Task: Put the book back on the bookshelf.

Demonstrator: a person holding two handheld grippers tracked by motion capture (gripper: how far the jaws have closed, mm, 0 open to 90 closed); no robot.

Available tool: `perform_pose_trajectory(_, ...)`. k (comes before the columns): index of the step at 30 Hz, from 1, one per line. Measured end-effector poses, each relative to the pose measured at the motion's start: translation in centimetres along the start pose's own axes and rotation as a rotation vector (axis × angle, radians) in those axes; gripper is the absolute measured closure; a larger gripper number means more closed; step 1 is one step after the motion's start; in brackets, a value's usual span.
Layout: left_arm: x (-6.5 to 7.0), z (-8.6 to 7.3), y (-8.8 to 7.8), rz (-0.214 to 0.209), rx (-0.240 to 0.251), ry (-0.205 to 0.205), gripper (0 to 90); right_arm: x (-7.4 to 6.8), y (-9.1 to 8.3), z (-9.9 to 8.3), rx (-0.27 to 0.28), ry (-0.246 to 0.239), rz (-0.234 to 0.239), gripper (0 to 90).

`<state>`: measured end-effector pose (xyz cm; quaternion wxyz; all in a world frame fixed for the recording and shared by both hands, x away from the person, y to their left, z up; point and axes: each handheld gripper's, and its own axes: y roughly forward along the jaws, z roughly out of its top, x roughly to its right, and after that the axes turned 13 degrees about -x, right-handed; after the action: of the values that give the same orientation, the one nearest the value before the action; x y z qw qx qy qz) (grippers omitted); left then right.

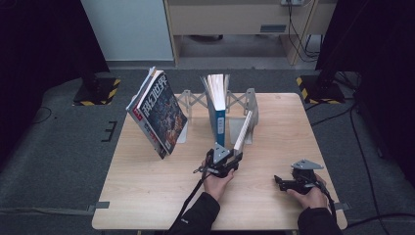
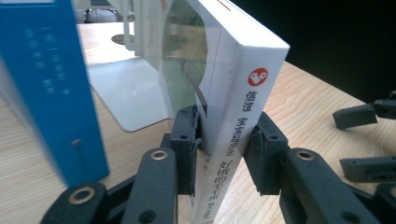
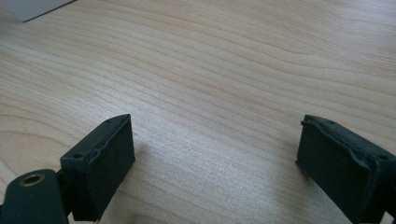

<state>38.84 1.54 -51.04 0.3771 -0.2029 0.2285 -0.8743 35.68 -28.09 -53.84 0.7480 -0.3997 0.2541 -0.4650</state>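
Three books sit around a grey metal book rack (image 1: 243,100) at the far side of the tabletop (image 1: 147,196): a stack of magazines (image 1: 157,112) leaning at the rack's left end, a blue-spined book (image 1: 219,105) standing upright in the middle, and a white-spined book (image 1: 243,131) tilted against the right bracket. The left gripper (image 1: 226,157) is clenched on the white-spined book (image 2: 238,121), one jaw pressed to each cover near the lower end of the spine. The right gripper (image 1: 285,182) lies low over bare wood near the tabletop's right front, its jaws spread wide with nothing between them (image 3: 215,154).

Judging by how things lie, the shelving is partly done: the blue-spined book (image 2: 42,93) already stands straight, while the white one is grasped but not yet upright or pushed home. What seems left is to raise it vertical and seat it beside its neighbour.

Its long axis runs from the near lower end, at the left gripper, up and away toward the rack, leaning rightward in the high view. The spine faces the person.
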Motion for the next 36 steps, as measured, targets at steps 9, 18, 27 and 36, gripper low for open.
perform_pose_trajectory(9, -0.2, 0.2, 0.8, -0.033, 0.005, 0.016, 62.5, 0.0, 0.0, 0.0, 0.000, -0.001, 0.000, 11.3)
perform_pose_trajectory(18, 0.0, 0.3, -0.3, -0.058, -0.008, 0.060, 63.3, 0.0, 0.0, 0.0, 0.000, -0.001, 0.000, 11.3)
perform_pose_trajectory(27, 0.3, 1.7, 0.4, -0.068, -0.050, 0.089, 63.7, 0.0, 0.0, 0.0, 0.000, -0.001, 0.000, 11.2)
perform_pose_trajectory(36, 0.1, 2.8, 1.5, -0.052, -0.066, 0.101, 63.7, 0.0, 0.0, 0.0, 0.000, -0.002, 0.000, 11.2)
